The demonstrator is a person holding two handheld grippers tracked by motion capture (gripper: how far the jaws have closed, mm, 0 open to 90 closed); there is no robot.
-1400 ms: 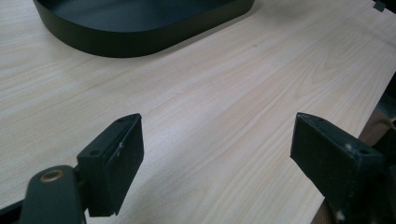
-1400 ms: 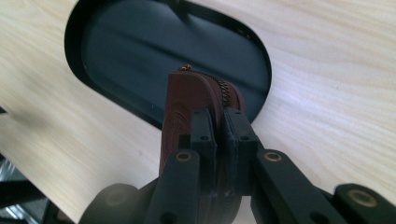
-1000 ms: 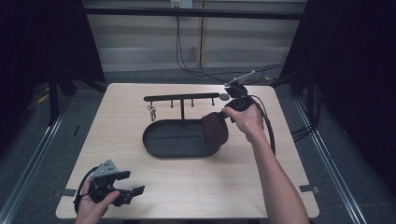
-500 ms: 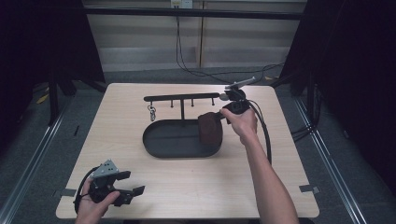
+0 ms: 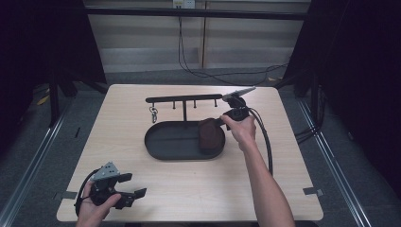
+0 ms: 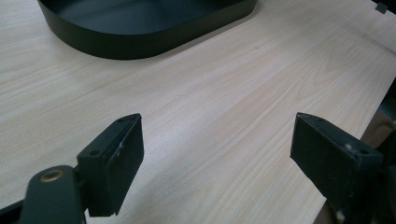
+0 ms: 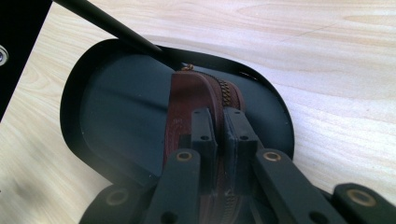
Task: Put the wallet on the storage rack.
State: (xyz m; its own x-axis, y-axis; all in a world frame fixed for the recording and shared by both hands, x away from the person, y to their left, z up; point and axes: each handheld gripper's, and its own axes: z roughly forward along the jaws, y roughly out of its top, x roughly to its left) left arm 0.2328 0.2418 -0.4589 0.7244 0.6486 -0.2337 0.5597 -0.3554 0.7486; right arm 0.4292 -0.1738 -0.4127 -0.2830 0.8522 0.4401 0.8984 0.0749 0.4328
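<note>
A brown zippered pouch (image 5: 210,135) hangs edge-up over the right end of the black oval tray (image 5: 161,142). My right gripper (image 5: 221,122) is shut on it. In the right gripper view the jaws pinch the pouch (image 7: 187,98) along its zipper, with the tray (image 7: 121,107) right beneath; whether the pouch touches the tray floor I cannot tell. My left gripper (image 5: 135,194) rests near the table's front left corner, open and holding nothing. In the left gripper view the left gripper (image 6: 217,154) stands wide apart over bare wood, with the tray's wall (image 6: 140,44) farther ahead.
A black rack with hooks (image 5: 184,99) stands behind the tray, and a key ring (image 5: 153,113) hangs from its left end. The right gripper's cable (image 5: 265,137) loops over the table's right side. The table's front edge is close to the left gripper.
The right gripper has carried the pouch a little to the left and lower, over the tray's right end. The left gripper has stayed put.
</note>
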